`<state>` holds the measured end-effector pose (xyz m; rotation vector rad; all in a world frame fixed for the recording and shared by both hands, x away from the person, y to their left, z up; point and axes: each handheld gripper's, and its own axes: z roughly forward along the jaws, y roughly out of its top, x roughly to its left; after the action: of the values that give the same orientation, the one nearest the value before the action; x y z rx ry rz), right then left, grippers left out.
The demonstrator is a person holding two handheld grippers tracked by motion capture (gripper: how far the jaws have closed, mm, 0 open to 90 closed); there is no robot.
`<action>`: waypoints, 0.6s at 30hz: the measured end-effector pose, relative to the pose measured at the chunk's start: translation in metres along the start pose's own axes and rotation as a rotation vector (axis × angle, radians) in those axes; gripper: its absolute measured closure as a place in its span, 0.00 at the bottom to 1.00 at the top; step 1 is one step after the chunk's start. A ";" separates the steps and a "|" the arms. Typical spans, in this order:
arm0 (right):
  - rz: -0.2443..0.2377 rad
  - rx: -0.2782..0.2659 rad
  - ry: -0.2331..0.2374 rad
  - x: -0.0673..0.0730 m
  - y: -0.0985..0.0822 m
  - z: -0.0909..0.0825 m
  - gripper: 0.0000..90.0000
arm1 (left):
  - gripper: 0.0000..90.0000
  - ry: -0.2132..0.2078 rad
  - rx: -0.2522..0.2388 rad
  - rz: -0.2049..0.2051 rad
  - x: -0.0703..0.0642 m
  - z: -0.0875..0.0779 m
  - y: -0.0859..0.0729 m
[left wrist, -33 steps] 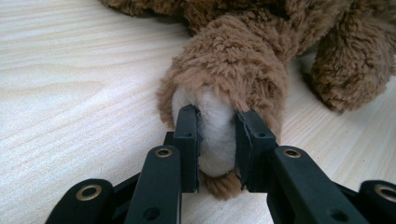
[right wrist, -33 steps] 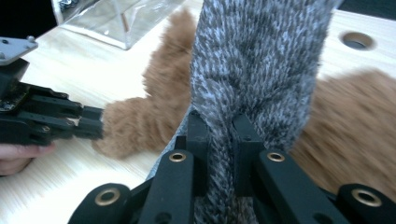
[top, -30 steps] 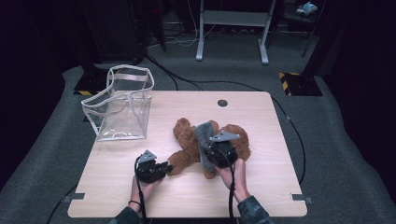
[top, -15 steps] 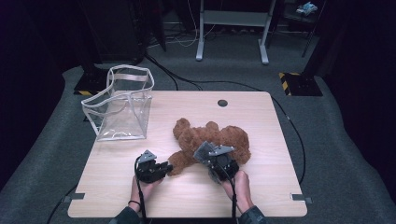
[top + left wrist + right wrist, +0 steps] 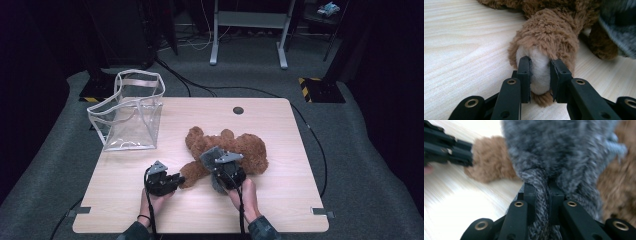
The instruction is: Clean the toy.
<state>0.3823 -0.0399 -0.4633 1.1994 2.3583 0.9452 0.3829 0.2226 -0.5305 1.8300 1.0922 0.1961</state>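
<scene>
Below, pale wood table [image 5: 280, 125], grey carpet [image 5: 370, 165], left claw [image 5: 539, 72] pinching teddy paw [image 5: 539, 70], right claw [image 5: 541, 192] clamping grey knit [image 5: 559, 147]

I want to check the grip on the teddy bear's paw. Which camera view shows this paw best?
The left gripper view: the paw sits close up, with the left gripper shut on its white pad. The high view shows it small beside that gripper. The right gripper view shows it blurred, behind the grey knitted cloth.

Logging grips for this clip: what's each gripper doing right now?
Left gripper: closed on the teddy bear's paw.
Right gripper: closed on the grey knitted cloth, over the bear.
</scene>
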 end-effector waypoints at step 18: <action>0.052 0.012 -0.087 -0.027 -0.037 -0.046 0.91 | 0.81 0.001 -0.001 0.000 0.000 0.000 0.000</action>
<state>0.3510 -0.0963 -0.4560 1.2859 2.2788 0.8781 0.3828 0.2225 -0.5305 1.8288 1.0929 0.1972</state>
